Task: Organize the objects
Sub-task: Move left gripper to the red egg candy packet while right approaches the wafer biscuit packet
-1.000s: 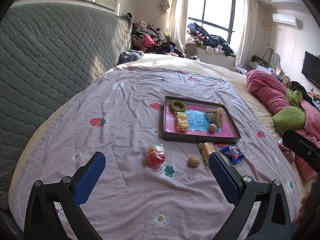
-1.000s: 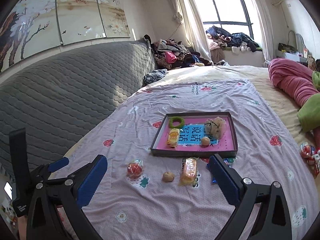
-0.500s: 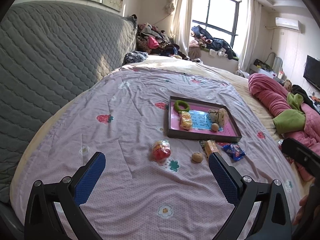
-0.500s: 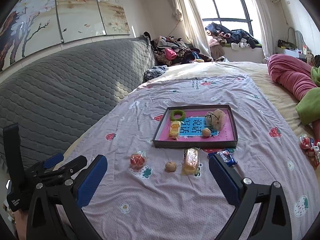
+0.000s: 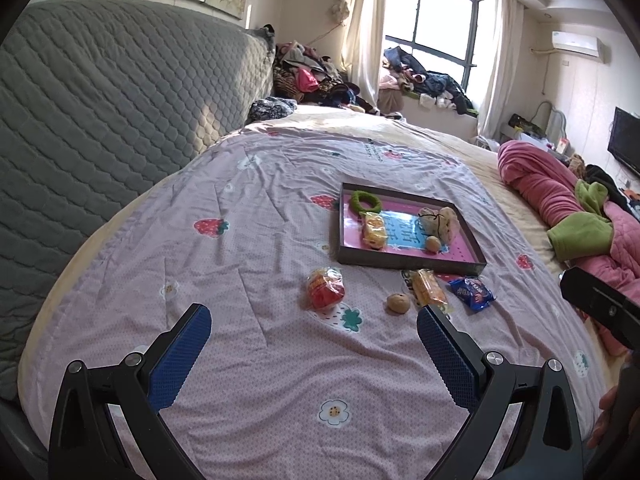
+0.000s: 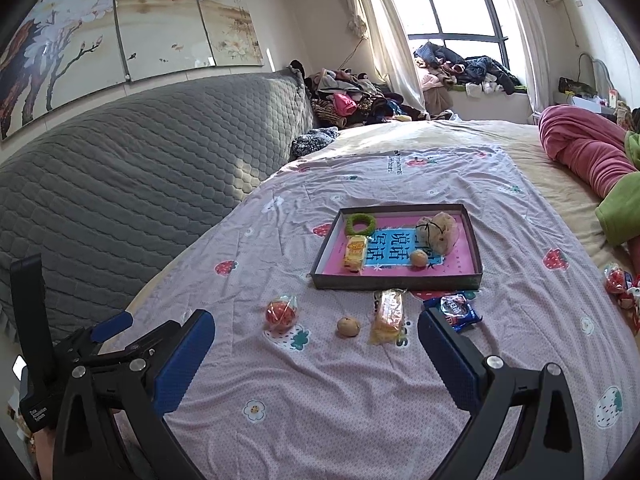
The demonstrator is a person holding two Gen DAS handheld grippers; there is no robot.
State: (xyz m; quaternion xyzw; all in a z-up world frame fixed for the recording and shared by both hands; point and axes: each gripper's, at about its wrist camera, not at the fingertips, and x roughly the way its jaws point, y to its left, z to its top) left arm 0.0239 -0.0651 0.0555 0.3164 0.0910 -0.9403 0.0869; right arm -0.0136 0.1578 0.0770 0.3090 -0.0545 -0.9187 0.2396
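A dark tray [image 5: 400,260] [image 6: 384,281] with a pink floor lies on the bedspread. It holds a green ring [image 6: 361,224], a yellow snack pack [image 6: 355,252], a net pouch [image 6: 438,229] and a small round nut [image 6: 419,258]. In front of it lie a red wrapped snack [image 5: 325,288] [image 6: 281,314], a brown nut [image 5: 398,303] [image 6: 348,326], an orange snack pack [image 5: 428,292] [image 6: 389,314] and a blue packet [image 5: 472,293] [image 6: 456,309]. My left gripper [image 5: 314,342] and right gripper [image 6: 316,344] are both open, empty, and short of the loose items.
A grey quilted headboard [image 6: 140,168] runs along the left. Pink and green bedding [image 5: 568,208] is piled at the right. Clothes [image 6: 352,100] are heaped at the far end by the window. Red packets [image 6: 618,284] lie at the bed's right edge.
Both grippers have drawn back and risen a little, so the tray and loose items look smaller and farther. Nothing on the bed has moved.
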